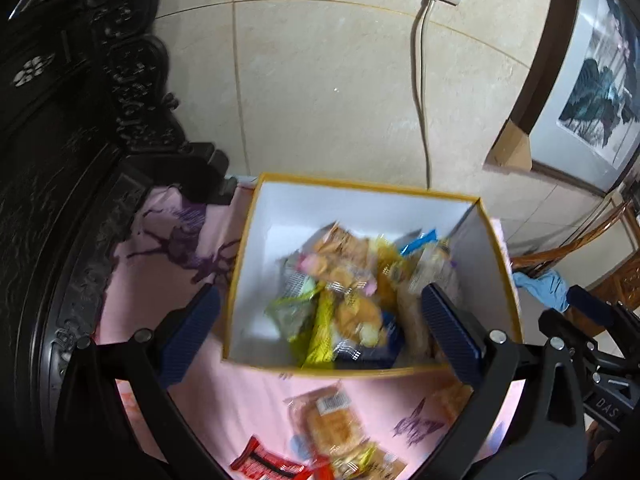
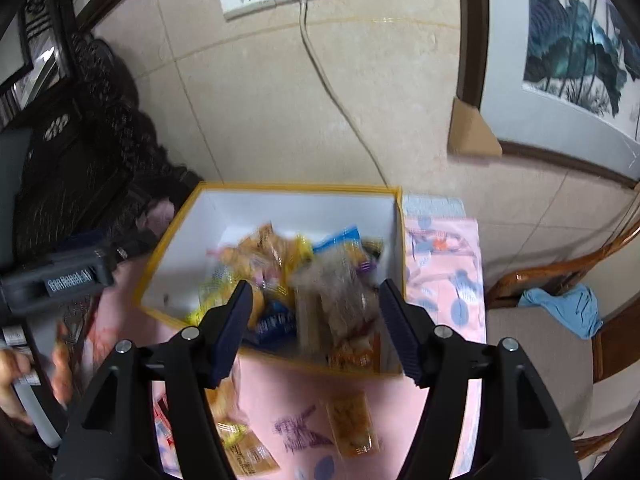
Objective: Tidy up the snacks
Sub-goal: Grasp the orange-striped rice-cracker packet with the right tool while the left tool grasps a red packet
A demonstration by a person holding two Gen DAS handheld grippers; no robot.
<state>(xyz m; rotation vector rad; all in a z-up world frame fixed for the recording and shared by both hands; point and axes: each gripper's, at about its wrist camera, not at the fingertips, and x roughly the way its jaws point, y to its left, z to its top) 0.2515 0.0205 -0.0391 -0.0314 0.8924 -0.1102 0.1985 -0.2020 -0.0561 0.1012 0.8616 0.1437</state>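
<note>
Left wrist view: the left claw [image 1: 320, 330] is spread wide and empty over the yellow-rimmed box [image 1: 360, 186], which holds a heap of snacks [image 1: 348, 296]. Only here a red packet [image 1: 266, 465] lies near on the pink worktop [image 1: 248, 404].

Right wrist view: the right claw [image 2: 316, 330], also spread and empty, hangs over the box's near right corner; an orange packet [image 2: 352, 424] lies just near of it.

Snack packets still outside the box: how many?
4 on the pink cloth before the box: orange packet at right, pastry packet centre, red packet at left, yellow-brown packet nearest. More may be hidden.
</note>
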